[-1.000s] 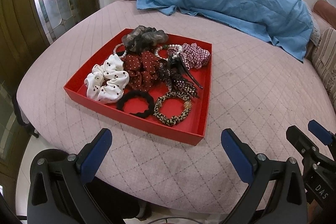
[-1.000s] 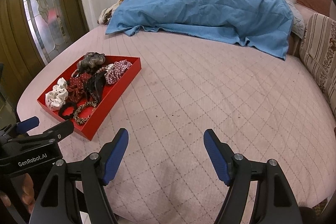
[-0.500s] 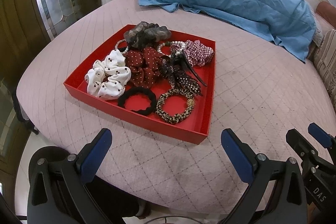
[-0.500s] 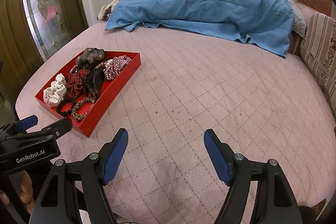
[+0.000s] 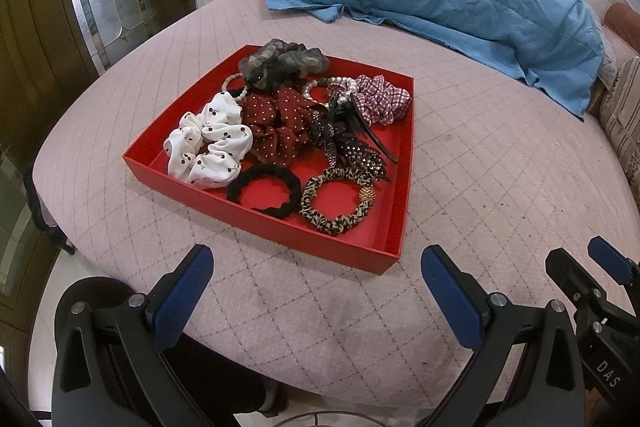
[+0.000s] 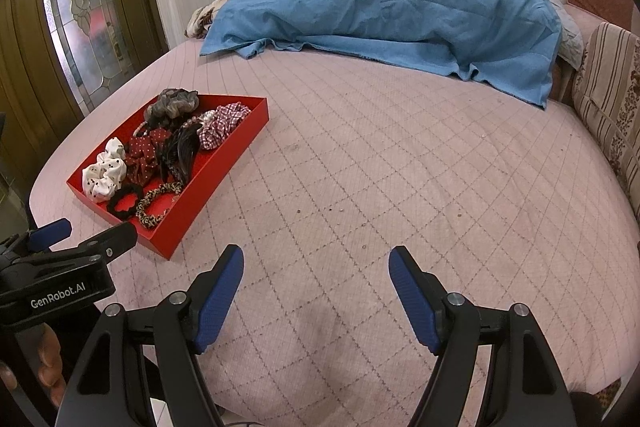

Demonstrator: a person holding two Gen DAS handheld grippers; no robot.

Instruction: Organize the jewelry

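Since the earlier frames the red tray (image 5: 276,227) sits slightly lower in the left wrist view and higher and further left in the right wrist view; its contents lie as before. The tray is a shallow red box with low walls, resting on the pink quilted bed cover (image 6: 380,167), at the centre of the left wrist view and at the left middle of the right wrist view. In it lie a white scrunchie with dark dots (image 5: 210,145) at its left, a dark red dotted scrunchie (image 5: 276,127) beside that, a grey scrunchie (image 5: 284,63) at the far edge, a red checked scrunchie (image 5: 382,99) at the upper right, a black hair tie (image 5: 264,189) and a leopard-print hair tie (image 5: 338,201) along the near wall, and dark hair clips in the middle. The left gripper (image 5: 316,291) hovers spread wide and empty at the bottom of its frame, just short of the tray. The right gripper (image 6: 316,295) is likewise spread and empty, over bare cover. A blue cloth (image 6: 392,3) lies heaped across the top of both views.
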